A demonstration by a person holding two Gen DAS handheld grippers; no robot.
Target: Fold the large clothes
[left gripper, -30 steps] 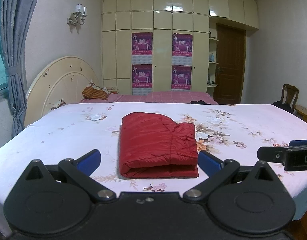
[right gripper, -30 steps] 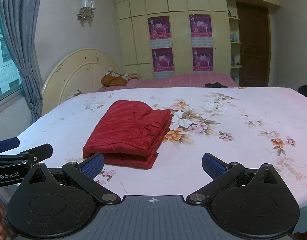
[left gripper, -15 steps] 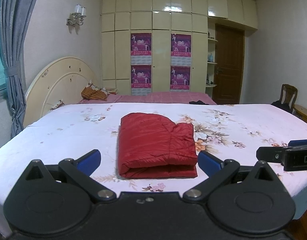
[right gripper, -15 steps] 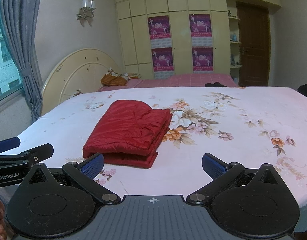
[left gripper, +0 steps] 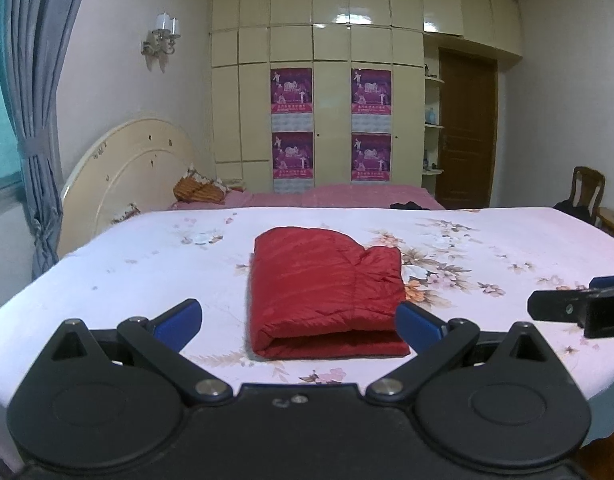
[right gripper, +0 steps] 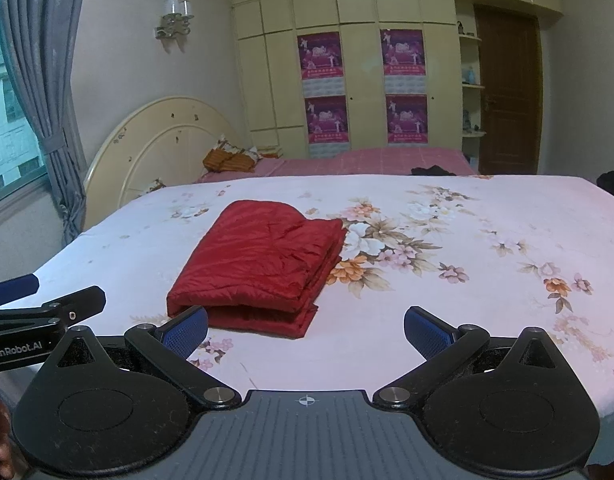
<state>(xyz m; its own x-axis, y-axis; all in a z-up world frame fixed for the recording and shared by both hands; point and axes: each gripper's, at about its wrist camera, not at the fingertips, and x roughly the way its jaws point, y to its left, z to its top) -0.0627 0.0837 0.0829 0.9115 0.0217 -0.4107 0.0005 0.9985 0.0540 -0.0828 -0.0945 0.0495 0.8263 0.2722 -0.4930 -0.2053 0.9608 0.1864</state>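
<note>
Holding both tools low at the near edge of the bed, you have each one released and gripping nothing. Your left gripper [left gripper: 299,326] has its blue pads [left gripper: 178,319] spread wide, with floral sheet showing in the gap. Your right gripper [right gripper: 305,328] is spread just as wide, and its left pad [right gripper: 187,328] sits in front of the near corner of the jacket without touching it, as far as the view lets you judge.

Just ahead of your left gripper lies the red jacket [left gripper: 327,284], folded into a thick, neat rectangle with its folded edge facing you; from your right gripper it lies ahead and to the left [right gripper: 263,260]. It rests flat on the bed [left gripper: 127,264], apart from both tools. At the right edge of your left view you can see the tip of the right gripper [left gripper: 579,306], and your right view shows the left gripper [right gripper: 43,308] at its left edge.

Farther on, past the jacket, a curved cream headboard [left gripper: 127,168] stands to the left, with a pink-covered bed [left gripper: 347,196] behind. Beyond that are the cream wardrobe [left gripper: 331,100] with four purple posters [left gripper: 291,90], a brown door [left gripper: 467,132] to the right, and a grey curtain [left gripper: 35,120] at far left.
</note>
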